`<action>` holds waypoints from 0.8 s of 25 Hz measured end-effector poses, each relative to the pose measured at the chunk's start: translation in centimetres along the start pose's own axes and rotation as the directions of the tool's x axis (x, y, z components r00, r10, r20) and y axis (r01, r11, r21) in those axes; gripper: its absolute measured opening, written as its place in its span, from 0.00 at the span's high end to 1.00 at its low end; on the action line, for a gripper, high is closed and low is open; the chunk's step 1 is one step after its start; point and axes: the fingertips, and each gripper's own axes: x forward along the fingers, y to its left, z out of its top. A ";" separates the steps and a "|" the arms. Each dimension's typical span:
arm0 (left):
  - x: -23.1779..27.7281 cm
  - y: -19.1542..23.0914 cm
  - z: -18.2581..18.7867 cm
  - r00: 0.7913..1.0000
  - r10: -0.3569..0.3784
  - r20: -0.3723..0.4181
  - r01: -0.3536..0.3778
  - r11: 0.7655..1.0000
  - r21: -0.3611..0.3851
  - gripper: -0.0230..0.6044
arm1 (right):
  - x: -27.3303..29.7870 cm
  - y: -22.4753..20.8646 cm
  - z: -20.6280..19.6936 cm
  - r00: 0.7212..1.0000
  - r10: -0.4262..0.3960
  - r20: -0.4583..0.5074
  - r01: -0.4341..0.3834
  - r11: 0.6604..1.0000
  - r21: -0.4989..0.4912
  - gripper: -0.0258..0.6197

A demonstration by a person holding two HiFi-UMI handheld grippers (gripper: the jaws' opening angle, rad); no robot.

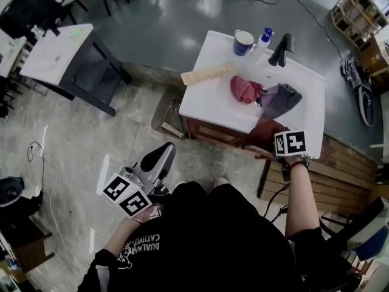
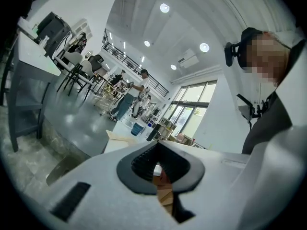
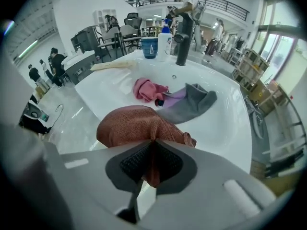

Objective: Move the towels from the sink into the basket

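The white sink [image 1: 206, 99] holds a pink towel [image 1: 243, 90], a grey towel [image 1: 282, 99] and a bit of purple cloth [image 1: 267, 96] between them. My right gripper [image 3: 152, 140] hovers over the sink's near edge, shut on a brown-red towel [image 3: 134, 126] that bulges out past its jaws. In the right gripper view the pink towel [image 3: 146, 90] and grey towel [image 3: 192, 102] lie beyond it in the basin [image 3: 225, 128]. My left gripper [image 1: 159, 157] is held low by the person's waist, away from the sink, jaws together and empty [image 2: 157, 145]. No basket is in view.
A blue cup [image 1: 244, 42], a spray bottle [image 1: 264, 37] and a black faucet [image 1: 281, 49] stand at the sink's back rim. A pale wooden piece [image 1: 208, 73] lies on its left edge. A white-topped table [image 1: 61, 53] stands far left, shelving [image 1: 355, 8] far right.
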 end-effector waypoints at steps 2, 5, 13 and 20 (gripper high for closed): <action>-0.4 0.7 -0.2 1.000 -0.011 -0.012 0.010 1.000 -0.017 0.96 | 0.0 0.1 0.0 0.999 -0.031 0.028 0.030 0.999 0.037 0.93; -0.8 1.2 -0.3 0.999 -0.035 -0.032 0.035 0.999 -0.021 0.96 | -0.1 -0.1 -0.2 0.994 -0.075 0.081 0.065 0.991 0.115 0.94; -1.8 1.9 0.3 0.995 -0.075 -0.062 0.074 0.997 -0.014 0.96 | -3.0 0.9 -1.2 0.889 -0.156 0.431 -0.037 0.913 0.407 0.93; -0.2 -0.1 -0.9 0.984 -0.156 -0.086 0.153 0.988 -0.031 0.96 | -5.5 4.4 -1.4 0.836 -0.061 0.546 -0.120 0.949 0.290 0.93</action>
